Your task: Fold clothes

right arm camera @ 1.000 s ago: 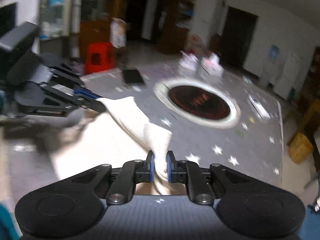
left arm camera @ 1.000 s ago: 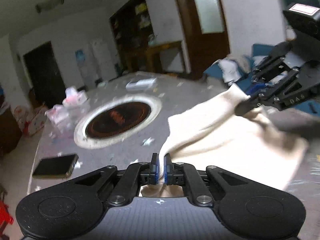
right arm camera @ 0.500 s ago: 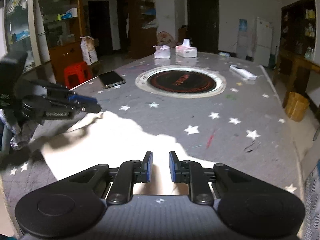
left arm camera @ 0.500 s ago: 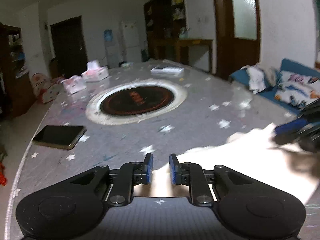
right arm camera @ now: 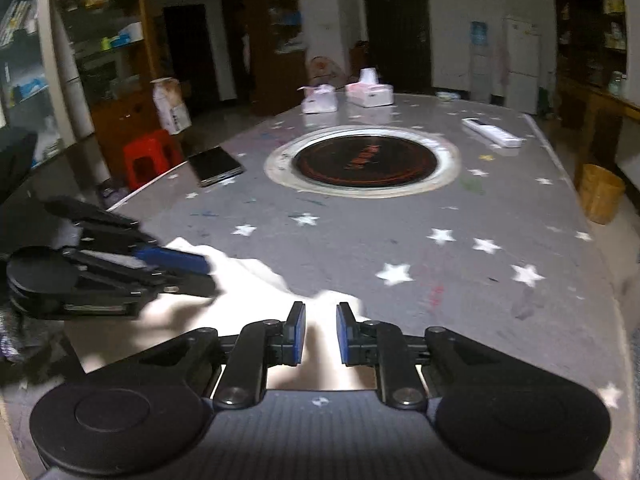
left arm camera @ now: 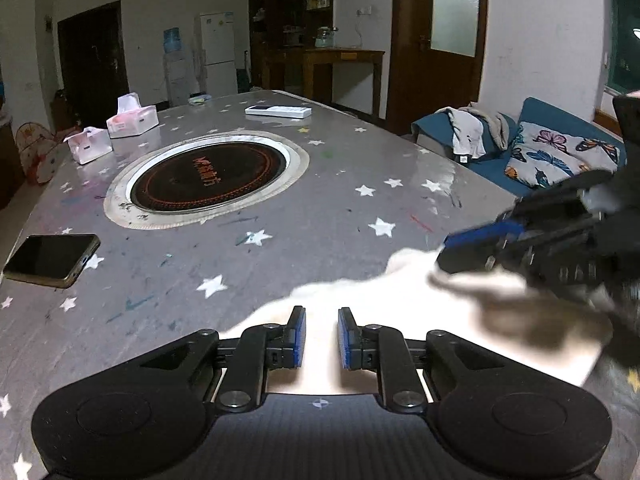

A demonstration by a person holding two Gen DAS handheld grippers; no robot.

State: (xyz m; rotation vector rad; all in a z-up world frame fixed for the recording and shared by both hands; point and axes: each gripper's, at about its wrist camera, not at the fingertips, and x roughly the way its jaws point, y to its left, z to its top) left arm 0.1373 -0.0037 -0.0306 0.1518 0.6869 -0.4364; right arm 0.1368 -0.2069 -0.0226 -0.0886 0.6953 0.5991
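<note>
A cream-white garment (left arm camera: 360, 304) lies flat on the grey star-patterned table (left arm camera: 304, 216), near its front edge. It also shows in the right wrist view (right arm camera: 248, 280). My left gripper (left arm camera: 321, 322) is open and empty, low over the garment's near left part. My right gripper (right arm camera: 320, 318) is open and empty over the garment's right edge. Each gripper shows in the other's view: the right one (left arm camera: 472, 248) and the left one (right arm camera: 188, 272), both with jaws parted above the cloth.
A round black hotplate (left arm camera: 208, 174) is set in the table's middle. A phone (left arm camera: 50, 258) lies at the left edge. Two tissue boxes (left arm camera: 132, 118) and a white remote (left arm camera: 278, 111) lie at the far end. A blue sofa (left arm camera: 540, 148) stands right; a red stool (right arm camera: 150, 156) and a wicker bin (right arm camera: 600, 194) stand on the floor.
Both grippers were shut on the garment and held it up a second ago. They have since lowered it, opened and let go. The garment now lies flat.
</note>
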